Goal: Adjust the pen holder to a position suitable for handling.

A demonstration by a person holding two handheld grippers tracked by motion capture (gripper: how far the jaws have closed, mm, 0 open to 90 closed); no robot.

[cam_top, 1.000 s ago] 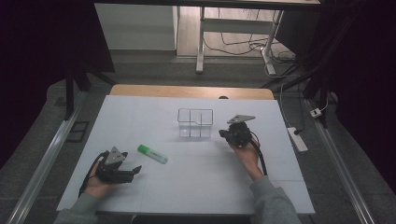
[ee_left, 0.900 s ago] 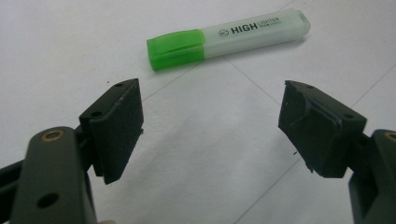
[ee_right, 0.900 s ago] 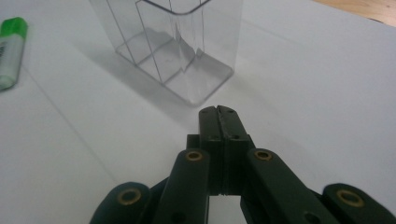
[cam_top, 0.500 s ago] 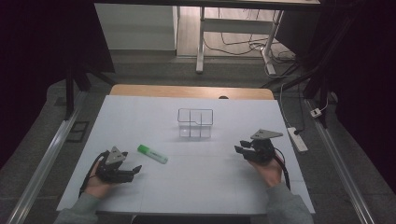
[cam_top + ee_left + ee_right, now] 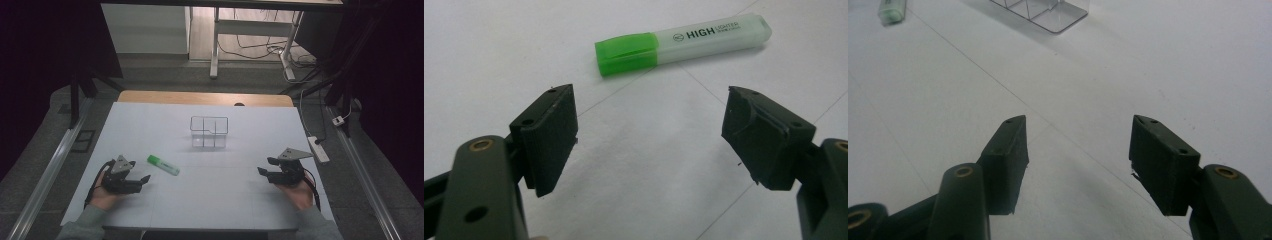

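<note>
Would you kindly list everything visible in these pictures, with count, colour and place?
highlighter: one, green cap with pale body, lying on the table left of centre, just ahead of the left gripper
organiser box: one, clear, with compartments, standing at the table's middle, toward the far side
table: one, white top with a wooden far edge
power strip: one, white, on the floor right of the table
left gripper: one, black, open, near the table's front left
right gripper: one, black, open, near the table's front right
</note>
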